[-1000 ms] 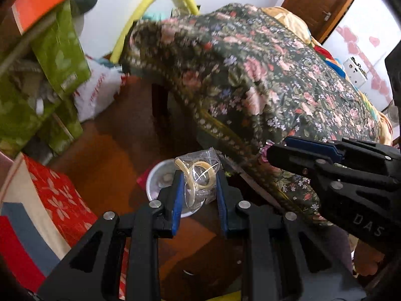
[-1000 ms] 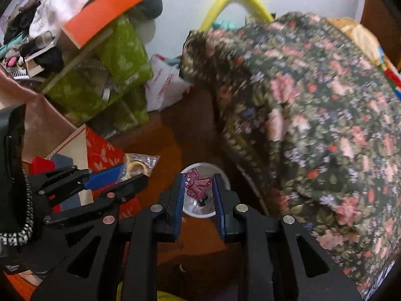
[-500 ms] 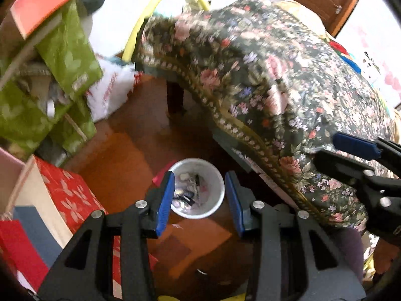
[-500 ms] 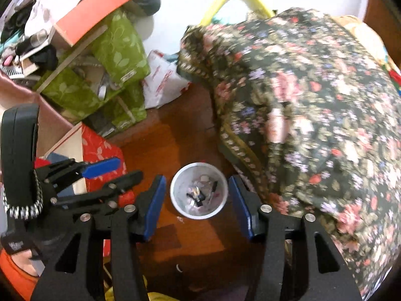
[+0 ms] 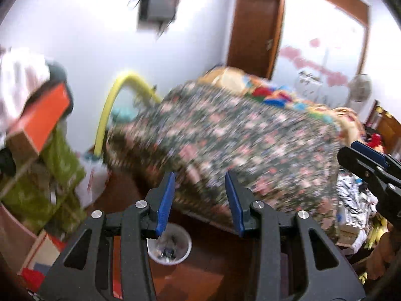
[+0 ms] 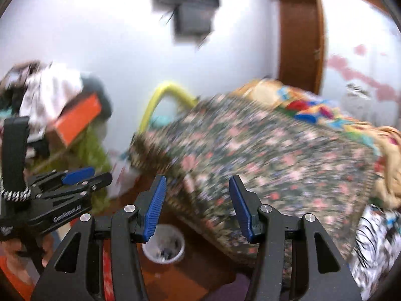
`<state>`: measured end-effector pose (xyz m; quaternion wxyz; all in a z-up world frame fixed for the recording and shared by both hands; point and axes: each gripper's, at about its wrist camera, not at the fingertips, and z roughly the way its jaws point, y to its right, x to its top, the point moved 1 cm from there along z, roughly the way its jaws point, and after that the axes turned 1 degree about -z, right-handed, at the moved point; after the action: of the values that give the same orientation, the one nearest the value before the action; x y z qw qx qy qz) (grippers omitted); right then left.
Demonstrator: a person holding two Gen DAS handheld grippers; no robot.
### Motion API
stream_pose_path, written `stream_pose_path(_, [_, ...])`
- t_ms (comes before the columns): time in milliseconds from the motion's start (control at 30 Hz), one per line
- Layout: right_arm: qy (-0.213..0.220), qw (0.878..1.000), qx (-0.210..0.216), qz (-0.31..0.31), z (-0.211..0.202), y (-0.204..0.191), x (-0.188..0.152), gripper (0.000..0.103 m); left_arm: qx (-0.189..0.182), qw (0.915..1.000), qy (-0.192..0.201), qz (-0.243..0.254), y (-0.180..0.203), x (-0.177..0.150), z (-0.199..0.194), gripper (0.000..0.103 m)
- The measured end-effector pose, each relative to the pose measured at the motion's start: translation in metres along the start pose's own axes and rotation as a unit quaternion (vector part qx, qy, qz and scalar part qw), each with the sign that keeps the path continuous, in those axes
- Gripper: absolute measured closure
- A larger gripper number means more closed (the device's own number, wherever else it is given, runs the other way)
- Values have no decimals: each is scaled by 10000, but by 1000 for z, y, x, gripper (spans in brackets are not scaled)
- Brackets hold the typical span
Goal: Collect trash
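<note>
Reddish-brown floor (image 5: pixel 215 271) runs under a bed draped in a dark floral spread (image 5: pixel 245 150), all smeared by blur. Behind it stand a pale wall (image 6: pixel 100 40) and a brown wooden door (image 5: pixel 255 27), with a yellow hoop (image 5: pixel 110 105) at the bed's corner and green bags (image 5: pixel 50 175) piled to the side. Both my left gripper (image 5: pixel 200 200) and my right gripper (image 6: pixel 198 205) are spread wide, grasping nothing. Down on the floor beside the bed, the white trash bucket (image 6: pixel 164 247) sits with scraps inside.
</note>
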<state>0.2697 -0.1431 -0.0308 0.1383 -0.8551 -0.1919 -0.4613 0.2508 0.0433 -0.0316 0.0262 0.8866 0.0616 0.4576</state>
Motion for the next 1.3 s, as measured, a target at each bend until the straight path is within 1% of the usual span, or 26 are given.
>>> stream_pose_path(67, [348, 9990, -255, 140, -33, 2, 0, 54, -135, 9991, 343, 205, 18, 1, -31, 63])
stream_pose_path(100, [589, 9971, -429, 206, -54, 2, -1, 54, -163, 9983, 486, 281, 26, 0, -42, 63])
stream_pose_path(133, [738, 9955, -543, 243, -66, 1, -2, 54, -196, 9972, 632, 347, 32, -1, -55, 63])
stream_pose_path(200, [982, 9918, -743, 346, -90, 0, -6, 54, -296, 9941, 947, 438, 42, -6, -83, 63])
stream_pose_path(267, [1140, 9884, -846, 531, -115, 1, -13, 54, -373, 9914, 1160, 468, 49, -12, -105, 63])
stream_pose_path(300, [1169, 9872, -902, 598, -123, 1, -17, 52, -403, 9900, 1261, 480, 52, -17, -117, 63])
stream_pose_path(367, [1215, 9852, -999, 685, -135, 2, -24, 41, -432, 9881, 1379, 525, 56, -26, -134, 62])
stream_pose_path(400, [1245, 9836, -1095, 706, -142, 2, -29, 32, -418, 9875, 1419, 546, 58, -31, -141, 58])
stream_pose_path(433, [1276, 9825, -1154, 709, -147, 1, -33, 26, -399, 9871, 1449, 560, 60, -37, -147, 55])
stream_pose_path(467, [1299, 9816, -1210, 698, -151, 0, -37, 22, -374, 9871, 1455, 559, 61, -42, -150, 46])
stream_pose_path(500, [1314, 9808, -1273, 680, -154, -1, -40, 14, -338, 9877, 1424, 547, 62, -47, -152, 33])
stream_pose_path(533, [1338, 9799, -1326, 663, -158, -1, -44, 6, -320, 9883, 1394, 524, 62, -52, -155, 27])
stream_pose_path(567, [1368, 9789, -1373, 655, -160, -2, -47, 2, -337, 9883, 1400, 512, 62, -56, -158, 19])
stream_pose_path(600, [1414, 9770, -1443, 686, -164, -3, -51, 0, -344, 9881, 1410, 514, 62, -60, -160, 14])
stream_pose_path(700, [1415, 9757, -1477, 788, -174, -2, -61, 0, -235, 9882, 1408, 551, 63, -71, -165, 9])
stream_pose_path(767, [1287, 9780, -1389, 879, -176, -2, -65, 0, -197, 9886, 1396, 528, 61, -76, -166, 6])
stream_pose_path(800, [1200, 9794, -1324, 937, -175, -1, -67, 0, -203, 9890, 1377, 510, 60, -79, -167, 6])
stream_pose_path(867, [1143, 9798, -1328, 963, -175, -3, -72, 0, -229, 9897, 1330, 469, 57, -83, -167, 6])
stream_pose_path(967, [1129, 9800, -1392, 862, -178, -10, -82, 0, -277, 9908, 1263, 406, 51, -88, -166, 6])
stream_pose_path(1033, [1065, 9823, -1346, 746, -175, -16, -85, 0, -301, 9912, 1221, 407, 48, -91, -164, 6])
stream_pose_path(1300, [935, 9858, -1308, 486, -169, -32, -92, 0, -218, 9923, 1160, 387, 38, -97, -159, 6])
